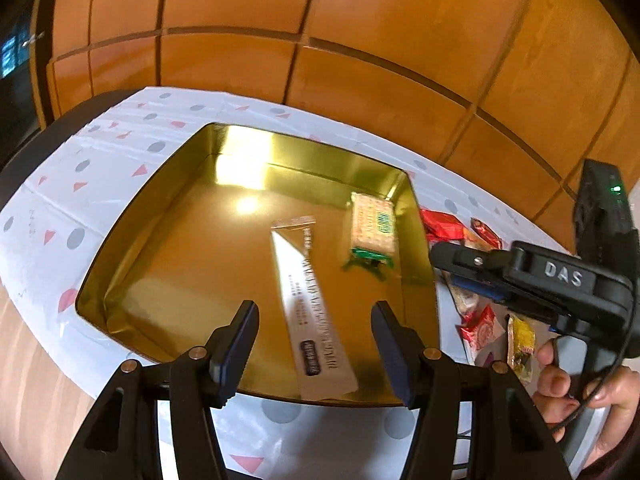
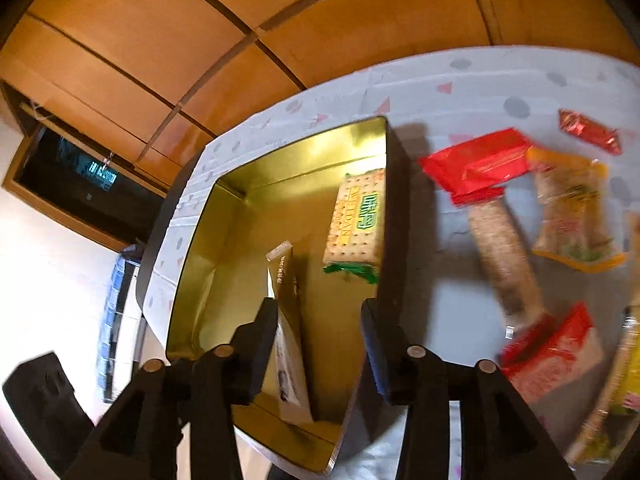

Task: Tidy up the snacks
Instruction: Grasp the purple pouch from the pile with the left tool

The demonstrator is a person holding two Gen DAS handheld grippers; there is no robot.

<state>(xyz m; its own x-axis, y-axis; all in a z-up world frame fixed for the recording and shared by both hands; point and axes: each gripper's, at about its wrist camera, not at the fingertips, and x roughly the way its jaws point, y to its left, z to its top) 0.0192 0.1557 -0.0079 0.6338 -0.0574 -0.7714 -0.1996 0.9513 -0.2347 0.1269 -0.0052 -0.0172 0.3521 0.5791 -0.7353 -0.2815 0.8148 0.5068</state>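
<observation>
While our left gripper (image 1: 314, 350) hangs spread and empty over the gold metal tin (image 1: 132, 240), our right gripper (image 2: 320, 340), jaws apart too, sits nearer the loose snacks. That long brown cereal bar (image 2: 504, 264) lies on the tablecloth right of the tin, its long axis roughly along our right fingers.

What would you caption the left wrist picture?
Open left tongs above a gold tin holding a cracker pack and sachet.

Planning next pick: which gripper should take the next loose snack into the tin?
Right. The right gripper is open, with the red packet and other loose snacks on its side of the gold tin. The left gripper hangs open over the tin.
</observation>
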